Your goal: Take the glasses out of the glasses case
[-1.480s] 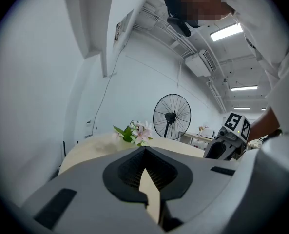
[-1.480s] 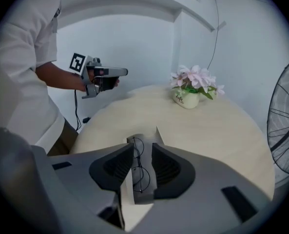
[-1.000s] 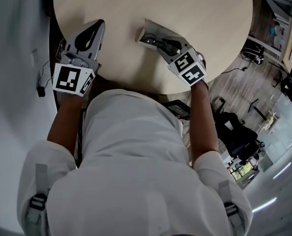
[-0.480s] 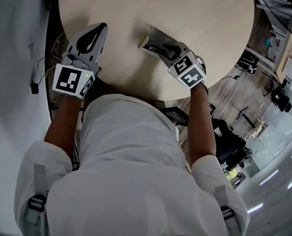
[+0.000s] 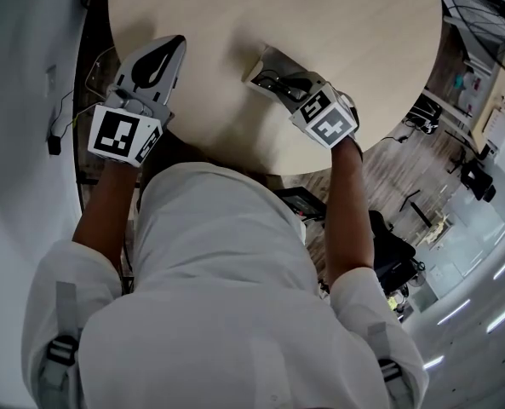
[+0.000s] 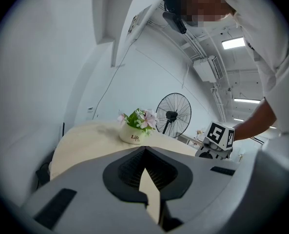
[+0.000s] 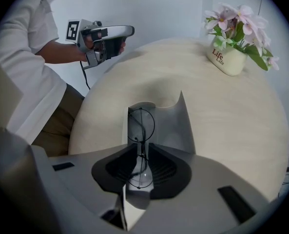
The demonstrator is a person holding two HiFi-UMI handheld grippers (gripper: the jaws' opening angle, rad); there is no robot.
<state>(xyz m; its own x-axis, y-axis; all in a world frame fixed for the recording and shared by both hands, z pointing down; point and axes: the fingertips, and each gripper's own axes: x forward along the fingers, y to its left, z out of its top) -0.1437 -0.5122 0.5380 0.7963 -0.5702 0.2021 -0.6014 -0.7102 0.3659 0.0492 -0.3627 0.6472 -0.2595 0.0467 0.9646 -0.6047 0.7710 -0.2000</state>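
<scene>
An open grey glasses case (image 7: 178,126) lies on the round beige table (image 5: 337,24), near its front edge (image 5: 265,60). Thin wire-rimmed glasses (image 7: 143,123) lie folded in it. My right gripper (image 5: 279,82) points steeply down into the case. Its jaws are closing, and the glasses' frame sits between the pads (image 7: 140,177), which touch it on both sides. My left gripper (image 5: 174,45) hovers over the table's left edge, well apart from the case. It is shut with nothing in it (image 6: 149,199).
A white pot of pink flowers (image 7: 229,57) stands at the table's far side and also shows in the left gripper view (image 6: 134,135). A standing fan (image 6: 173,116) is beyond the table. Chairs and cables crowd the floor at the right.
My right gripper has tipped slightly steeper over the case. The left gripper has barely shifted.
</scene>
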